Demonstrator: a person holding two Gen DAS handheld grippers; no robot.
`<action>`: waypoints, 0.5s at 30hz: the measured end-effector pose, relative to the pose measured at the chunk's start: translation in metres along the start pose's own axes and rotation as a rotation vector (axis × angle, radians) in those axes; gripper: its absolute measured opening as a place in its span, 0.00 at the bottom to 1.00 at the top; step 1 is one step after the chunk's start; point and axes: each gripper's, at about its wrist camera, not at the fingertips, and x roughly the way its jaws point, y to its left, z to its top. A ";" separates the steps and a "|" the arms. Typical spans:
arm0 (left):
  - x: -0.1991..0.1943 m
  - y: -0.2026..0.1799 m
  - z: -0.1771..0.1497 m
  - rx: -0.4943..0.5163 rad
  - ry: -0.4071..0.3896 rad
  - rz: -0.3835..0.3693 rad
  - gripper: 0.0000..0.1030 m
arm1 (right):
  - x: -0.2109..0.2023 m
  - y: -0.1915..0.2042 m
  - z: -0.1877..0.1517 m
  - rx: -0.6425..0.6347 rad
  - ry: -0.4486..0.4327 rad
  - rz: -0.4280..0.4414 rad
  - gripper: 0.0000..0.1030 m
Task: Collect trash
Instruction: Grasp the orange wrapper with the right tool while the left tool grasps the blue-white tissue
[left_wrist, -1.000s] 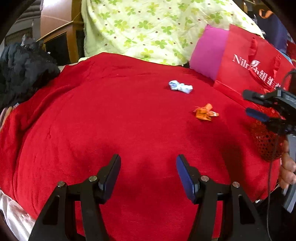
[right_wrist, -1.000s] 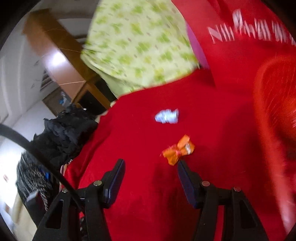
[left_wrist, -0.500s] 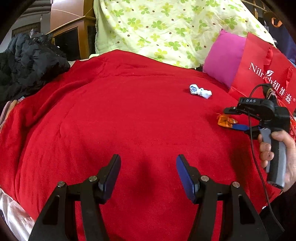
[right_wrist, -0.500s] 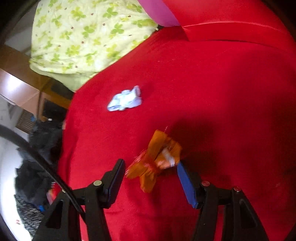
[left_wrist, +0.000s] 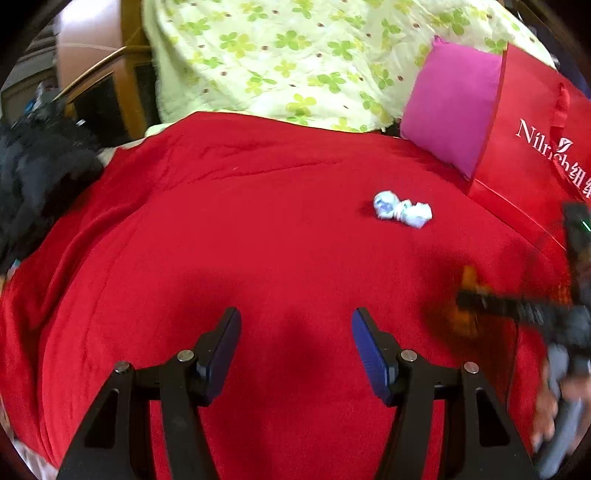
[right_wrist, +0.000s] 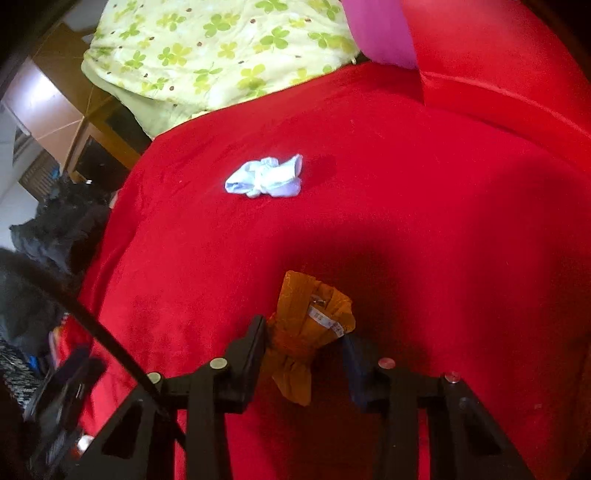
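Trash count: two pieces on red blanket (right_wrist: 406, 184).
Orange wrapper (right_wrist: 306, 332): right gripper (right_wrist: 304, 341) just closed, pinching it.
White-blue wad (right_wrist: 266, 177): mid-blanket, loose.
Left gripper (left_wrist: 295, 339): fingers apart, empty.

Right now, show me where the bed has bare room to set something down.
The widest free patch is the red blanket between the black clothes and the white wrapper. The stretch ahead of the open left gripper is bare too. It is crowded on the right: red bag, pink pillow, and the right gripper shut on the orange wrapper.
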 end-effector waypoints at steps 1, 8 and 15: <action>0.011 -0.009 0.013 0.017 0.008 -0.004 0.61 | -0.001 -0.001 -0.001 -0.001 0.006 -0.003 0.40; 0.076 -0.063 0.076 0.023 0.107 -0.098 0.61 | -0.010 -0.018 -0.013 0.038 0.074 0.074 0.40; 0.138 -0.099 0.110 -0.098 0.208 -0.185 0.63 | -0.011 -0.015 -0.018 0.009 0.091 0.094 0.40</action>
